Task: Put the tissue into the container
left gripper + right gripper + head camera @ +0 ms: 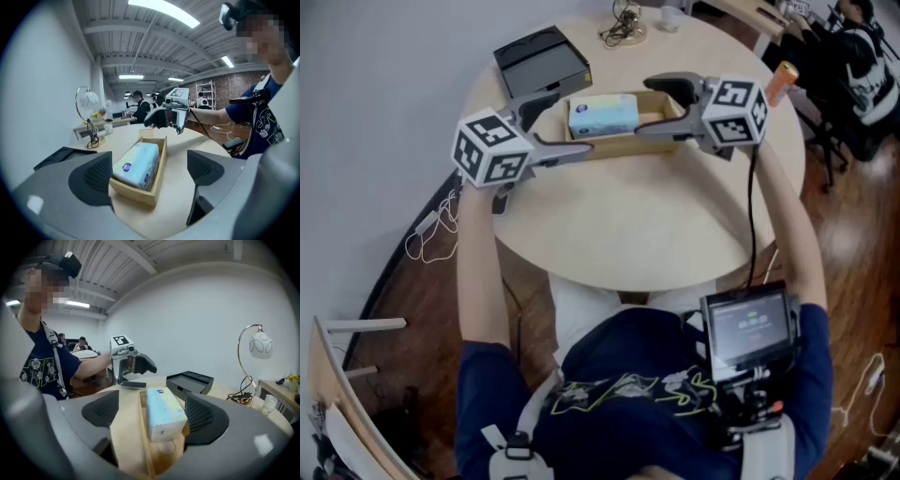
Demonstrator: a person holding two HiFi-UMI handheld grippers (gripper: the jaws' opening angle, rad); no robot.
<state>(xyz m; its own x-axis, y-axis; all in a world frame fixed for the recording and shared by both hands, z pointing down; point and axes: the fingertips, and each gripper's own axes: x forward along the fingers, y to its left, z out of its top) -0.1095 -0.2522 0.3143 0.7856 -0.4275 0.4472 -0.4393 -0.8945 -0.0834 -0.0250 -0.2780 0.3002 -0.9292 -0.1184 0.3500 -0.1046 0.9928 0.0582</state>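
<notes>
Two spread, empty tools: left hand-held gripper (567, 127) and right hand-held gripper (652, 108) flank the container (609, 142) on the bench (628, 216). Tissue (602, 114) already lies inside, seemingly tilted; best to nudge it flat gently, without shifting the container.

On the round table (628, 234) are counted one wooden container (609, 143), one tissue pack (602, 114), one black box (542, 61) and one lamp (259, 344), and above it two grippers, the left gripper (570, 122) and the right gripper (649, 108).

Round table (628, 234), wooden floor (853, 244), white wall (375, 94)
</notes>
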